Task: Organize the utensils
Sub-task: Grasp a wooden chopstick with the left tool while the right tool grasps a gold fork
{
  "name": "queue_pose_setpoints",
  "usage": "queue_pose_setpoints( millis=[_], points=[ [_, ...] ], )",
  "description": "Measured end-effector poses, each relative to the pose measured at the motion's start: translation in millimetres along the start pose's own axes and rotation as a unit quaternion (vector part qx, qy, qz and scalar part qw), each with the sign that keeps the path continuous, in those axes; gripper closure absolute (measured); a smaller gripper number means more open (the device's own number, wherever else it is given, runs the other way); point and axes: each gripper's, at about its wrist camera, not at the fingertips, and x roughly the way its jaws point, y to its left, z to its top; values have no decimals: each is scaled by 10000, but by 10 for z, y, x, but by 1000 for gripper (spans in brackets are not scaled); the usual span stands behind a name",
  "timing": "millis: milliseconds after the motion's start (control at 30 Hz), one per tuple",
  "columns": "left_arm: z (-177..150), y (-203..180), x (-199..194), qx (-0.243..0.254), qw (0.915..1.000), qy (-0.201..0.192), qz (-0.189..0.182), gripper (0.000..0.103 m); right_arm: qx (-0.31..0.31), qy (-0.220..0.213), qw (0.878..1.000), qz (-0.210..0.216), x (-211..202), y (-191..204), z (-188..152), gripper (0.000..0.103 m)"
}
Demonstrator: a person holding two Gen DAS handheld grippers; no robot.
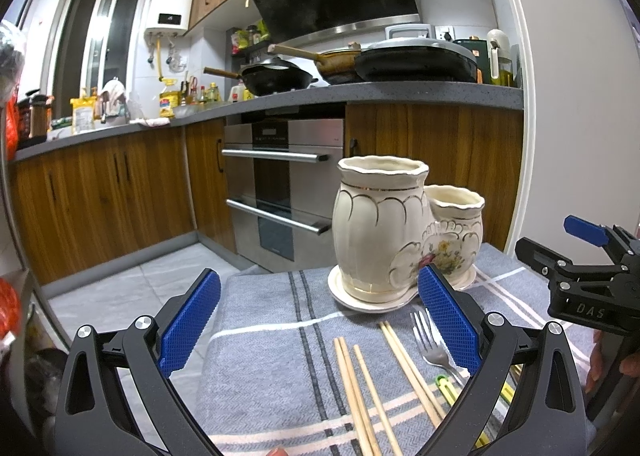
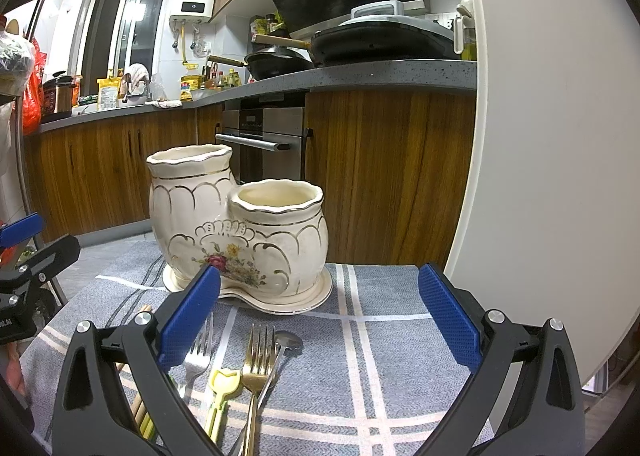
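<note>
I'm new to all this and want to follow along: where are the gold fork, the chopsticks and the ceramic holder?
gold fork (image 2: 259,352): right wrist view, on its tines.
chopsticks (image 1: 352,380): left wrist view, mid-shaft of the left pair.
ceramic holder (image 2: 188,208): right wrist view, taller pot's body.

A cream ceramic double holder (image 2: 240,232) with gold scallop lines and a red-and-yellow flower spray stands on a grey herringbone cloth (image 2: 392,336) crossed by white and dark stripes, near pale wooden chopsticks (image 1: 360,388), a gold fork (image 2: 256,360) and blue-padded black grippers (image 2: 320,324).

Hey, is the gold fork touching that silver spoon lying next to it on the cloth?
Touching. In the right wrist view the gold fork lies across the silver spoon; the spoon's handle runs under the fork's neck with no gap.
</note>
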Motion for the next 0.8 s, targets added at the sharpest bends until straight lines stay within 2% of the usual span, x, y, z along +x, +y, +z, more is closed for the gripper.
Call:
queue_pose_setpoints(
  millis=[133, 300, 400, 500, 633, 733, 800],
  points=[
    [2, 49, -56, -12, 10000, -1, -34, 5, 167, -92, 9998, -95, -28, -65, -39, 5],
    [-21, 119, -41, -28, 9999, 66, -138, 5, 104, 98, 9999, -89, -61, -106, -31, 5],
    [-12, 208, 1, 40, 9994, 334, -74, 5, 73, 277, 9995, -159, -68, -165, 19, 5],
    [-28, 287, 64, -34, 9976, 681, -155, 5, 193, 609, 9979, 78, -23, -273, 45, 5],
    [-121, 310, 193, -69, 9906, 1328, -304, 5, 359, 1198, 9909, 500, 70, -417, -32, 5],
    [-201, 329, 200, -139, 9871, 1543, -392, 5, 643, 1685, 9790, 956, 172, -446, -170, 5],
    [-229, 342, 190, -201, 9857, 1614, -447, 5, 744, 2026, 9703, 1094, 241, -420, -252, 5]
  ],
)
